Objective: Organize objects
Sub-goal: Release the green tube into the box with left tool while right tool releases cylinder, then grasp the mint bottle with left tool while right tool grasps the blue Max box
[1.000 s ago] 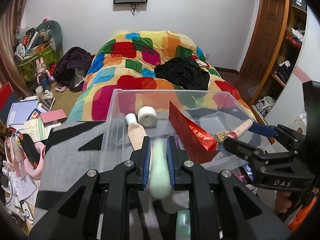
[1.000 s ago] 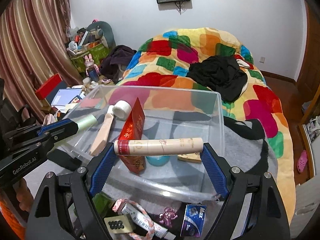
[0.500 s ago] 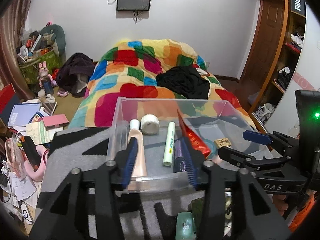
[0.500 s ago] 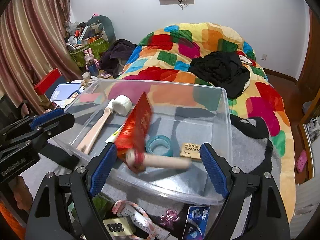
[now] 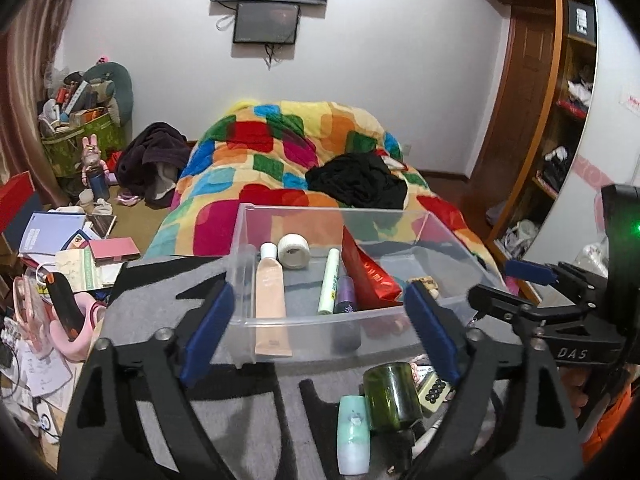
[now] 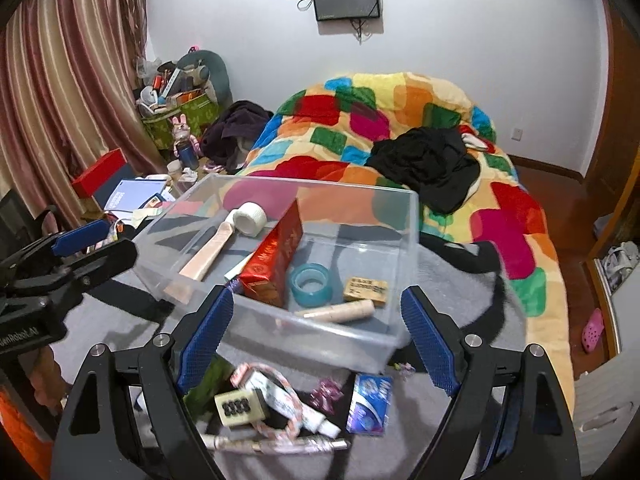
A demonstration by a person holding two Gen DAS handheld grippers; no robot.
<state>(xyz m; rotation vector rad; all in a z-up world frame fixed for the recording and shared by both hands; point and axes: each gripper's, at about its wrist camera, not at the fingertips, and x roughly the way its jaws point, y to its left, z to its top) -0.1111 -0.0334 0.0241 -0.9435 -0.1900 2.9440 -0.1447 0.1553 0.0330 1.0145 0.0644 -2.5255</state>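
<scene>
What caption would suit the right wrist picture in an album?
Open right gripper hovers before a clear bin holding a red box, tape roll and tubes.

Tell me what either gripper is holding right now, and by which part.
Nothing is held. The left gripper and right gripper both stand open and empty in front of the clear bin.
</scene>
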